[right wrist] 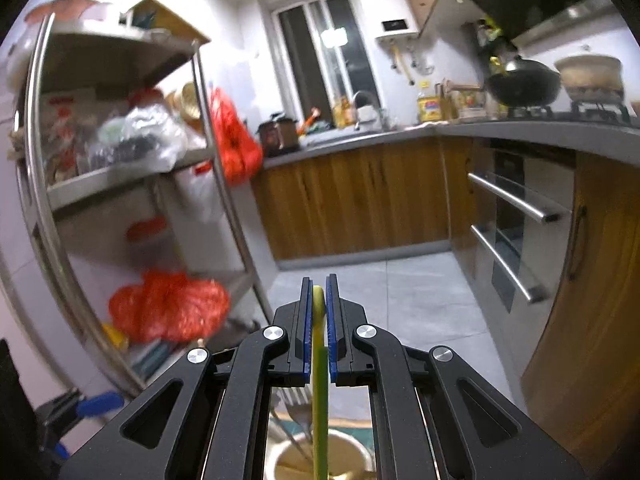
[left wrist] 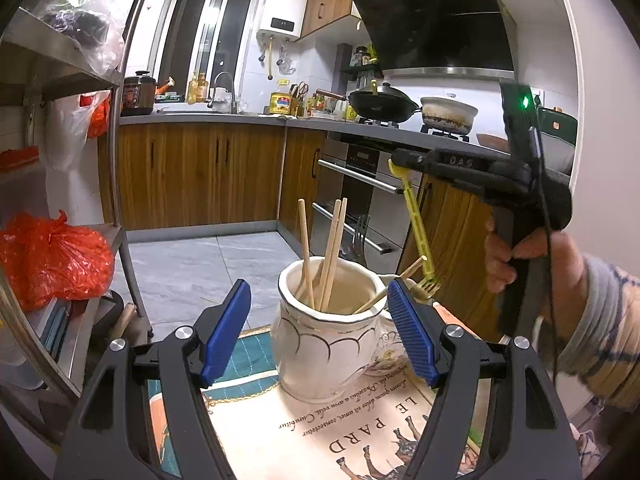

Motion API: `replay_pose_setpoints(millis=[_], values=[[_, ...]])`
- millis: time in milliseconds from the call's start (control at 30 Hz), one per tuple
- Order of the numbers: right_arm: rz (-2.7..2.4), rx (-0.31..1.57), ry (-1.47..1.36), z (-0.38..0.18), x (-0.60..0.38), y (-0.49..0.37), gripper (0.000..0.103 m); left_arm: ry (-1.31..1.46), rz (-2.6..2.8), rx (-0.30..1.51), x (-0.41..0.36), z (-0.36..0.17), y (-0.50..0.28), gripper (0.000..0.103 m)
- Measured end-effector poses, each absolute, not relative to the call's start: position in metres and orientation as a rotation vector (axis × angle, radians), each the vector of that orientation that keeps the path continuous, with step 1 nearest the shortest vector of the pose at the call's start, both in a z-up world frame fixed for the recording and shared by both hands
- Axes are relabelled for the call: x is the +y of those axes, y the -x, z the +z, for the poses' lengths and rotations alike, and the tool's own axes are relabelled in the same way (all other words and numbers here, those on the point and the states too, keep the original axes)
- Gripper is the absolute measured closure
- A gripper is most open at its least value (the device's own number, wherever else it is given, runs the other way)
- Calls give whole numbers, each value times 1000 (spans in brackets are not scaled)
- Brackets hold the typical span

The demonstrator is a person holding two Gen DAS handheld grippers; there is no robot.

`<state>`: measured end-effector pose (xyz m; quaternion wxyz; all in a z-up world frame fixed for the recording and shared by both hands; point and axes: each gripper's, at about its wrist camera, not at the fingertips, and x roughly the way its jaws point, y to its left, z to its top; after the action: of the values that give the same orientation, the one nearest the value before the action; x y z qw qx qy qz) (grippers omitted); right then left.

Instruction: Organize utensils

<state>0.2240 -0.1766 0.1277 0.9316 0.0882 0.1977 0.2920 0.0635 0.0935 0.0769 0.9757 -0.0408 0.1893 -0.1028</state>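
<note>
- four wooden chopsticks [left wrist: 306, 254] stood in one white ceramic jar [left wrist: 326, 344]; a smaller cup [left wrist: 386, 344] sat touching it.
- right tongs [right wrist: 319, 312] were clamped on one yellow fork [left wrist: 418, 228], hanging tines-down over the cup.
- left tongs [left wrist: 318, 328] gaped wide around the jar, pads apart from it.
- the surface wore a printed mat [left wrist: 360, 432]; grey tiled floor [left wrist: 200, 264] lay open beyond.

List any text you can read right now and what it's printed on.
"LE PARD": large letters on the printed mat, seen upside down.
"DAS": raised letters on the right gripper body.
Cursive line on the mat: too distorted to read reliably.
Labels on the yellow tin and counter bottles: too small.
</note>
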Motion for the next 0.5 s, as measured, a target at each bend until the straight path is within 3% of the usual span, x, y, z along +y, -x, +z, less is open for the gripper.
replay_pose_setpoints(millis=[233, 500], values=[[455, 267, -168, 113, -172, -211, 96, 92, -204, 384, 94, 73, -62, 33], [430, 300, -56, 91, -156, -218, 96, 99, -209, 396, 95, 68, -62, 33]])
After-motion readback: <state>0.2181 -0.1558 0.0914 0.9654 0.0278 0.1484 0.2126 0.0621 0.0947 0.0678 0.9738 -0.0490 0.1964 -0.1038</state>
